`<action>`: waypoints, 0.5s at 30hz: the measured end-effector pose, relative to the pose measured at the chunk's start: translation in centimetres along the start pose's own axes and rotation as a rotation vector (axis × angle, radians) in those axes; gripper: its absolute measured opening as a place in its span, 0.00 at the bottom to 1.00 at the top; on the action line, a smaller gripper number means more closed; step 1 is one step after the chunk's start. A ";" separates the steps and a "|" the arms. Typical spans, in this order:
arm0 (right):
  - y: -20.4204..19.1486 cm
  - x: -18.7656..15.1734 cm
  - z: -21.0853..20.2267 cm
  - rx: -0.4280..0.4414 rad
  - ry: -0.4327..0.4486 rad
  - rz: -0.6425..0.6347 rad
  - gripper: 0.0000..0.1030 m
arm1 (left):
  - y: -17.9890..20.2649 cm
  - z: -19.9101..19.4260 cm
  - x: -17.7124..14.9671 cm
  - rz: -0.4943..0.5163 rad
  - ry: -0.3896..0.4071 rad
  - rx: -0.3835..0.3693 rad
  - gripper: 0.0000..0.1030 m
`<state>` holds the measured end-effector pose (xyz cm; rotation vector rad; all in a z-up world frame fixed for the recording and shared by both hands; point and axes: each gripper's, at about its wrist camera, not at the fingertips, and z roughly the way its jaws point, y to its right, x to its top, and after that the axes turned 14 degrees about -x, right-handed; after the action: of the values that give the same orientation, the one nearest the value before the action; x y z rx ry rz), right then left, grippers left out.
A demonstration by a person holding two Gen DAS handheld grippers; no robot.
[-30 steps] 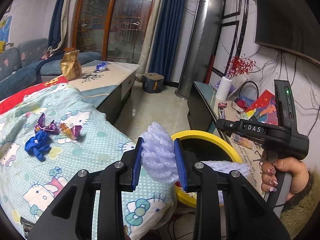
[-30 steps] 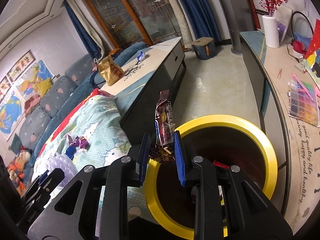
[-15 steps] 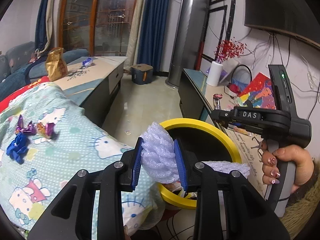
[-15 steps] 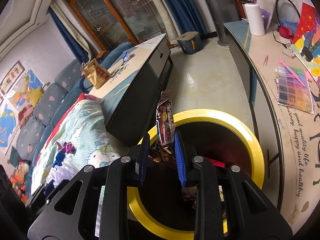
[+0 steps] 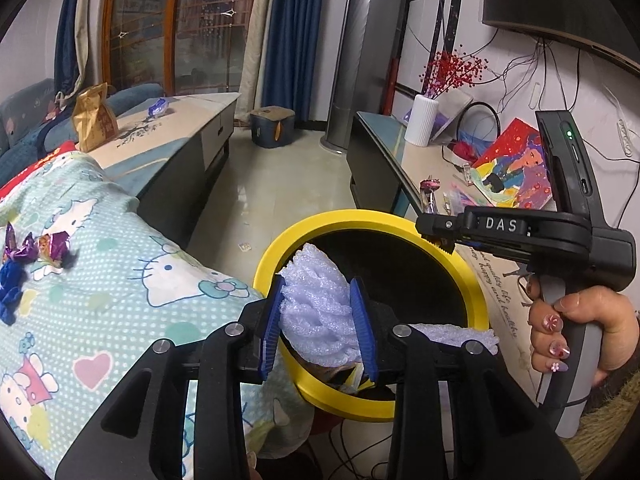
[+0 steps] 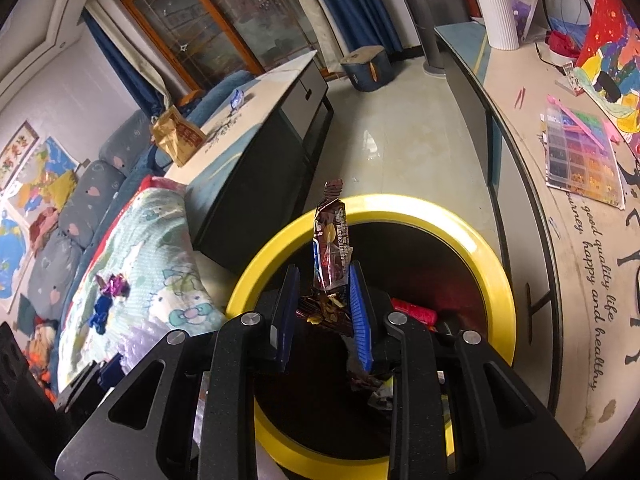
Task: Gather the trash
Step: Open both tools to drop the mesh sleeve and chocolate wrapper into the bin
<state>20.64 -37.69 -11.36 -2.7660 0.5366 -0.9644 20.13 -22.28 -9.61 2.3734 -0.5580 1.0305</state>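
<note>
While poised over yellow-rimmed bin (image 6: 496,268) | left gripper (image 5: 318,320) clamped on foam netting (image 5: 316,304), bulging forward beyond fingertips | right gripper (image 6: 322,312) pinching snack wrapper (image 6: 331,252), long axis upright, projecting past fingertips

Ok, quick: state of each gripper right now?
Left gripper: shut on the foam netting.
Right gripper: shut on the snack wrapper.

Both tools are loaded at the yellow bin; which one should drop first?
Probably right. The right tool holds the snack wrapper well over the bin opening, while the left tool's foam hangs at the near rim.
</note>
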 end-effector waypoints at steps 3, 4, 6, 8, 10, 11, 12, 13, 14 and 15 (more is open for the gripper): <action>0.3 -0.2 0.5 -0.009 -0.018 0.002 0.19 | -0.2 0.5 0.0 -0.009 -0.005 0.000 0.31; 0.4 -0.3 0.6 -0.012 -0.021 0.004 0.19 | -0.2 0.7 0.0 -0.011 -0.006 -0.001 0.31; 0.7 -0.3 0.8 -0.016 -0.029 0.007 0.20 | -0.2 1.1 0.2 -0.014 -0.008 -0.004 0.33; 0.9 -0.3 0.8 -0.011 -0.035 0.012 0.23 | -0.2 1.4 0.4 -0.021 -0.011 -0.013 0.36; 0.9 -0.3 0.8 -0.010 -0.037 0.009 0.30 | -0.4 1.5 0.6 -0.036 -0.006 -0.021 0.59; 0.8 -0.3 0.7 -0.008 -0.036 0.003 0.33 | -0.6 1.5 0.6 -0.048 0.001 -0.031 0.67; 0.9 -0.3 0.7 -0.005 -0.035 0.000 0.37 | -0.7 1.4 0.6 -0.057 0.006 -0.041 0.77; 0.8 -0.4 0.6 -0.003 -0.035 -0.003 0.40 | -0.9 1.2 0.6 -0.066 0.013 -0.048 0.82; 0.8 -0.4 0.5 -0.007 -0.031 -0.007 0.44 | -1.0 1.0 0.6 -0.071 0.017 -0.044 0.85; 0.6 -0.4 0.4 -0.013 -0.026 -0.013 0.45 | -1.2 0.7 0.6 -0.077 0.021 -0.037 0.90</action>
<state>20.45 -38.13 -12.07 -2.7928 0.5227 -0.9293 21.52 -21.87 -9.91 2.3309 -0.4699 1.0012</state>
